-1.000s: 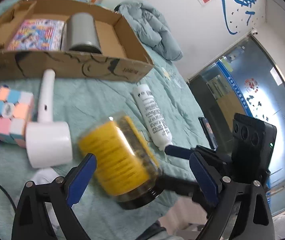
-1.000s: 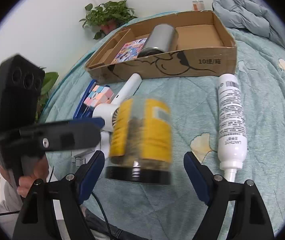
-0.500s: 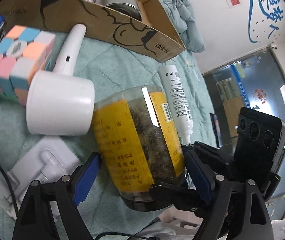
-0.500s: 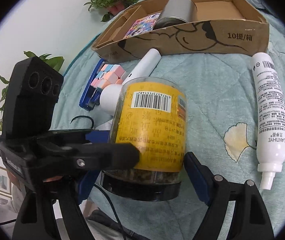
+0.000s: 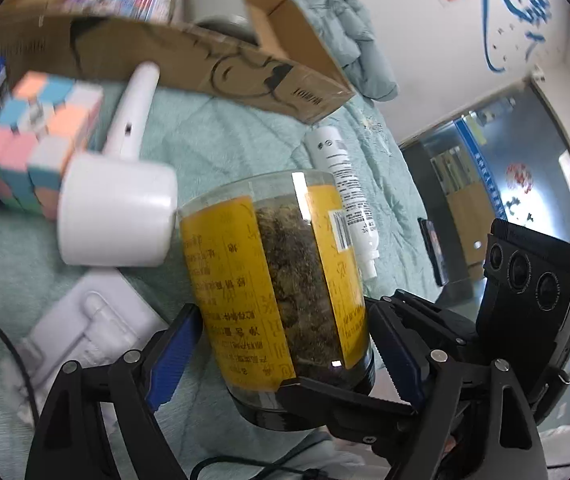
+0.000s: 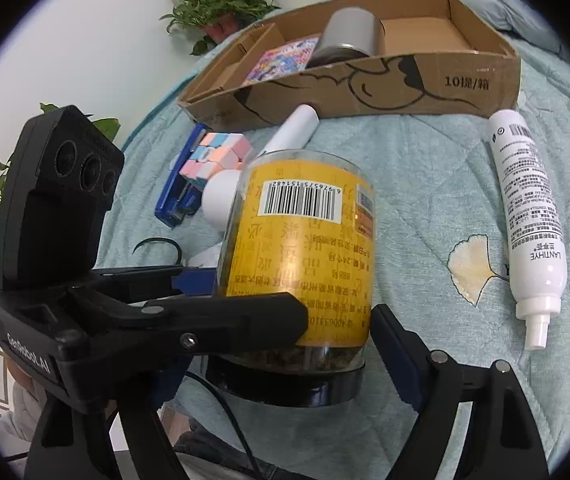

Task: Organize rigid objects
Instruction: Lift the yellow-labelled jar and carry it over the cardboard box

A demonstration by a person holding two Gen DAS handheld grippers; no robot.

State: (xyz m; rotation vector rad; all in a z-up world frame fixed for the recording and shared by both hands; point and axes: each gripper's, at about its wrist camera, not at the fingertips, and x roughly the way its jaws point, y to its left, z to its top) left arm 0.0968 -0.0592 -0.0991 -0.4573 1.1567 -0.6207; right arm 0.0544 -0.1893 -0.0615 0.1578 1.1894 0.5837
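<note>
The bottle (image 6: 525, 216) reads "LANTHYE"; the box (image 6: 465, 84) front "10提/箱"; the jar (image 6: 301, 264) barcode digits run 6976575151482 (upside down); the left gripper (image 6: 245, 300) body shows "GenRobot.AI".

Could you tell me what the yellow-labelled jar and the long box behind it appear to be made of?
The jar looks like clear glossy plastic, possibly glass: dried contents show through and it carries highlights. Its lid looks like black plastic. The box is matte brown corrugated cardboard with printed black lines.
</note>
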